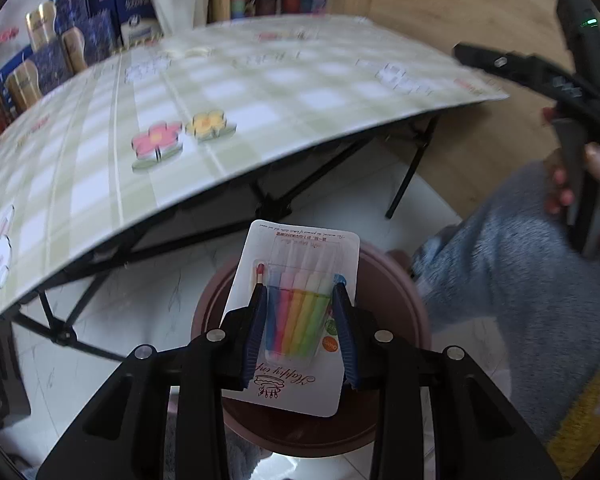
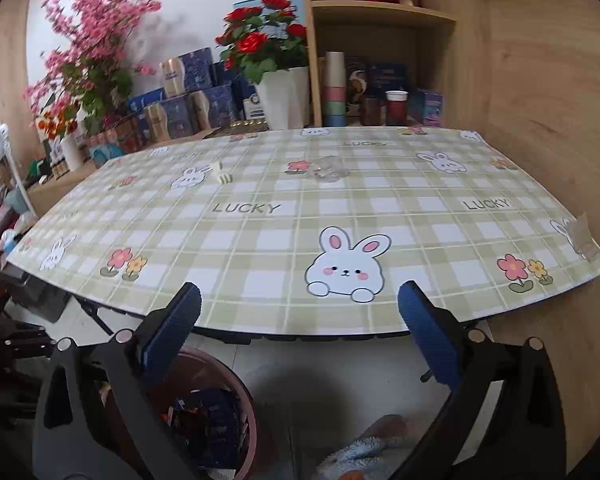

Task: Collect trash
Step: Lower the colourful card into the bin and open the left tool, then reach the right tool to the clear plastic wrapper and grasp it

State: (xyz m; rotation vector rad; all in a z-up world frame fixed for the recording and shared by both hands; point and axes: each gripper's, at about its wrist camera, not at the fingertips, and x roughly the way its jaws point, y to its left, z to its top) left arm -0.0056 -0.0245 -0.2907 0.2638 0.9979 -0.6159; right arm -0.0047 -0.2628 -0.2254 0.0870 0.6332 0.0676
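**Candle pack poised over the bin**

The left gripper point(image 1: 300, 312) is clamped on a flat candle pack point(image 1: 300, 320), held above the brown bin point(image 1: 396, 292) on the floor beside the table's near edge point(image 1: 260, 168). Light, stiff card with a slick plastic blister; pinching across the blister seems secure. The right gripper point(image 2: 300, 328) hangs empty, jaws wide apart.

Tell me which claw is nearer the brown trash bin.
Left. The left claw hangs right over the brown trash bin, shut on the candle pack. The right claw is open and empty, off to the bin's side, facing the table.
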